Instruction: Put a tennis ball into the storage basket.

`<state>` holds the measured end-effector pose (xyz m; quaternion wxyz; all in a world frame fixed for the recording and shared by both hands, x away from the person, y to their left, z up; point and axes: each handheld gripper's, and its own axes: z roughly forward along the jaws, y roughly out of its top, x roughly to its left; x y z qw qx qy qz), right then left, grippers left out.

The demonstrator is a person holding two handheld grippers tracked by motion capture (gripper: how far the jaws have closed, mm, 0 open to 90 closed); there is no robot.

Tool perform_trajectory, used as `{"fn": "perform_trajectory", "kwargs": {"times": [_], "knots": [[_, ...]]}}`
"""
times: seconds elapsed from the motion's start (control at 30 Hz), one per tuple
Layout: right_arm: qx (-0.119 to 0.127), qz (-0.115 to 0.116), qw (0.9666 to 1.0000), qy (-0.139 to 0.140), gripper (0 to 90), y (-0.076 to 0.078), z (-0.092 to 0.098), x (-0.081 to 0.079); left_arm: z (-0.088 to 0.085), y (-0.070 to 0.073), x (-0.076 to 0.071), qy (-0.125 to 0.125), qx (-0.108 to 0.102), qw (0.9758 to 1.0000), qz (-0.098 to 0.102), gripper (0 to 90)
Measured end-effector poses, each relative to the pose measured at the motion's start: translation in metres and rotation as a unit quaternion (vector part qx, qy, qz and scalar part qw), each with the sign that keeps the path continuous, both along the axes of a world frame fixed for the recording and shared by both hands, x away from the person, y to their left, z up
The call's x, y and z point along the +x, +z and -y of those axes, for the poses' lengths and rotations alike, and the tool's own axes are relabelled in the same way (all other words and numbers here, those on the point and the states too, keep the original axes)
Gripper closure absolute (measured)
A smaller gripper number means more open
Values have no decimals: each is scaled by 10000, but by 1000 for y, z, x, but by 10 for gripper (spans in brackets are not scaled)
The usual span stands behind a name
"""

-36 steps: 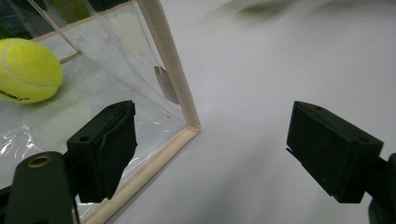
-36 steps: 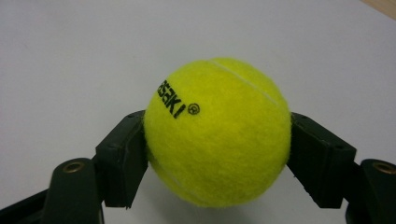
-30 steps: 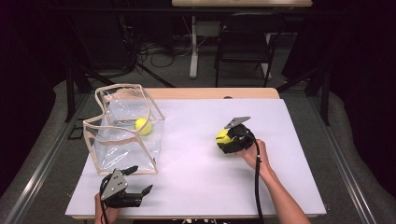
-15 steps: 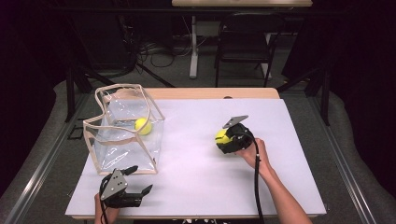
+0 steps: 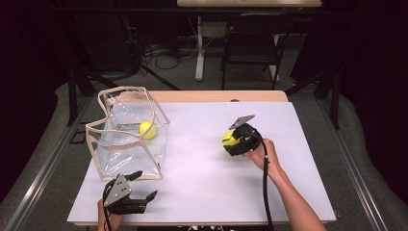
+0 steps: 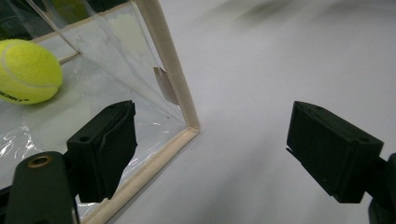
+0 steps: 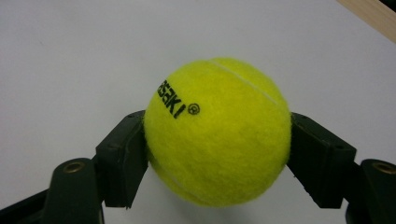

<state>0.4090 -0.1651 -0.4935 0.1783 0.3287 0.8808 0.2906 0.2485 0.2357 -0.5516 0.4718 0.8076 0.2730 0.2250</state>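
- Dark room behind, with a chair [image 5: 250, 43] and cables on the floor; up front, a white table [image 5: 202, 159] with a wooden far edge.
- Right gripper [image 5: 234, 139] sits at about 3 o'clock from the table's middle, held by the person's right hand [image 5: 263, 153].
- Its jaws are clamped on a yellow tennis ball [image 7: 217, 130], one pad on each side of it; the ball [image 5: 229, 138] is just above the white top.
- Clear bag [image 5: 127, 132] with a beige rim stands at about 9 o'clock, mouth up.
- A second ball [image 5: 147, 130] lies inside the bag, on its floor.
- Left gripper [image 5: 139, 185] rests at about 7 o'clock, just in front of the bag, jaws spread wide with nothing between them.
- Seen from the left gripper view, the bag's near corner [image 6: 189, 128] lies between the jaws' lines, with the inner ball [image 6: 28, 70] at 10 o'clock.
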Motion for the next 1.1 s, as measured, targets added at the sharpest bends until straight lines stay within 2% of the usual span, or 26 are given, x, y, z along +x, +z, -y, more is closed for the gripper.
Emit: {"fn": "perform_trajectory", "kwargs": {"times": [0.67,1.1], "knots": [[-254,-60,9996,130,264,17,-3,6,0,0,0,7,-10,10000,-1,159],[-320,-135,9994,76,264,24,-4,9,0,0,0,-3,-4,10000,-4,159]]}}
